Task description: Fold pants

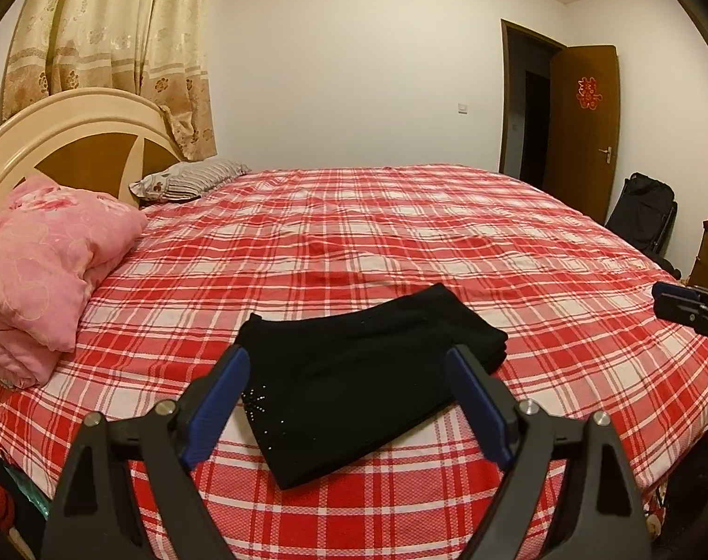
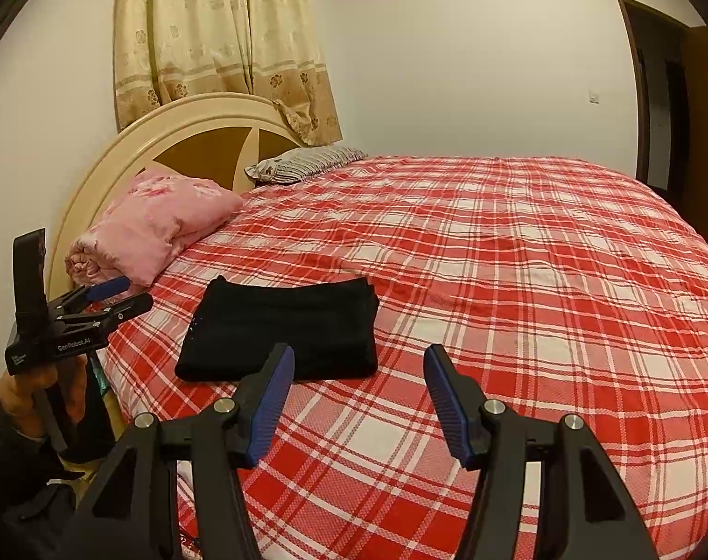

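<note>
Both tools [image 1: 349,359] [image 2: 358,359] tilted down — apart, empty

Right claw [image 1: 680,305] cut off by the picture's edge.

Warm, even indoor light is filling both views, leaving only soft shadows on the bed [image 1: 400,233]. Fisheye distortion is bending the walls and doorway [image 1: 531,102], and dark vignetting is cutting the corners. Focus is staying fairly sharp, without glare.

"GenRobot.AI" is read on the left gripper [image 2: 113,296] body, lower left of the right wrist view; a smaller label beside it stays illegible.
</note>
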Demonstrator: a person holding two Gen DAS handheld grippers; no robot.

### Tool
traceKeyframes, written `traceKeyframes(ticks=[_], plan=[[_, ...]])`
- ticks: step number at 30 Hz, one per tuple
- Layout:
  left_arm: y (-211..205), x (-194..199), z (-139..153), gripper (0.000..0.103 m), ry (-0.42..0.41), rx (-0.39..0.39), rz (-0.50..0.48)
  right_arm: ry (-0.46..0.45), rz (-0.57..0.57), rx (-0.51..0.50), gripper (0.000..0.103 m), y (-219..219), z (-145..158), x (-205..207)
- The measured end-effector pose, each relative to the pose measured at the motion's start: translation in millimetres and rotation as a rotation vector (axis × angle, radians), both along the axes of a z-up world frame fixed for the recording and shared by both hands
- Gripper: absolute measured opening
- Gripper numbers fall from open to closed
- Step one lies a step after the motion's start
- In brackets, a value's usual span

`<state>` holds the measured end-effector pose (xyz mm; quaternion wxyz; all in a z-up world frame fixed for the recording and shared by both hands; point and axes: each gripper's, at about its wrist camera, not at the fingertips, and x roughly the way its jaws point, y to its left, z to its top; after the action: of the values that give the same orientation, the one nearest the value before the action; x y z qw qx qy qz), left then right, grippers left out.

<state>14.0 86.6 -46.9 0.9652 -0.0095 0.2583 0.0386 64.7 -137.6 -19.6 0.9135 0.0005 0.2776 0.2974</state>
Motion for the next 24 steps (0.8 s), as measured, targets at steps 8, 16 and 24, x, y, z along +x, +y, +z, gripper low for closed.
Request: traceKeyframes(ticks=[8, 16, 24], plan=[[3.3, -1.3, 4.2, 0.103, -0.02, 0.011, 0.038, -0.004, 0.003, -0.01, 0.06, 0.4, -1.4, 0.0], [4.3, -1.8, 5.7, 0.103, -0.025, 0.004, 0.047, -0.014, 0.0, -0.01, 0.06, -0.4, 0.1, -1.1], [7.1, -0.2, 4.7, 0.103, -0.016, 0.001, 0.059, -0.018, 0.001, -0.016, 0.06, 0.5, -0.2, -2.1]])
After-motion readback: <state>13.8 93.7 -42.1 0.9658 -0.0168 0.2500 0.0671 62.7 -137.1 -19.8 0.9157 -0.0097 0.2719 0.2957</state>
